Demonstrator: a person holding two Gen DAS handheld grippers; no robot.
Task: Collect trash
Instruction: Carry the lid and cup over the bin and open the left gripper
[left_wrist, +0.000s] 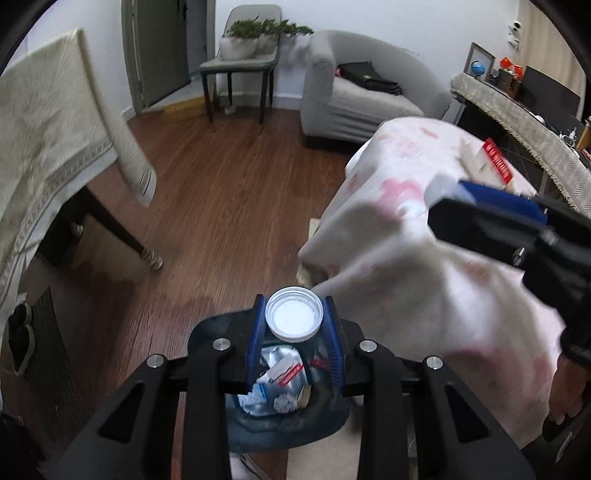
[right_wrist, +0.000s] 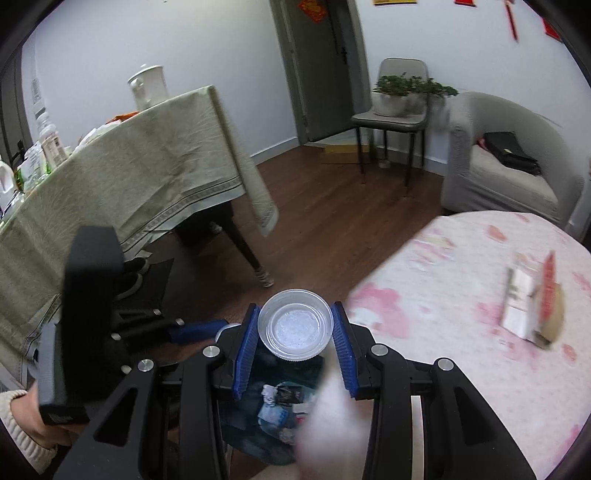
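Note:
My left gripper (left_wrist: 294, 319) is shut on a white plastic lid (left_wrist: 294, 318), held above a dark blue trash bin (left_wrist: 284, 428) that holds crumpled wrappers and paper. My right gripper (right_wrist: 294, 326) is shut on a small clear plastic cup (right_wrist: 294, 324), held over the same bin (right_wrist: 258, 417). The right gripper also shows in the left wrist view (left_wrist: 491, 218), above the pink-flowered tablecloth. The left gripper's body shows at the left of the right wrist view (right_wrist: 92, 310). A red and white packet (right_wrist: 532, 302) lies on the pink-clothed table (right_wrist: 443, 295).
A table with a beige cloth (right_wrist: 129, 184) stands at the left, with bottles and a white jar on it. A grey chair with potted plants (right_wrist: 399, 107) and a grey armchair (right_wrist: 498, 162) stand by the far wall. The floor is brown wood (left_wrist: 229, 192).

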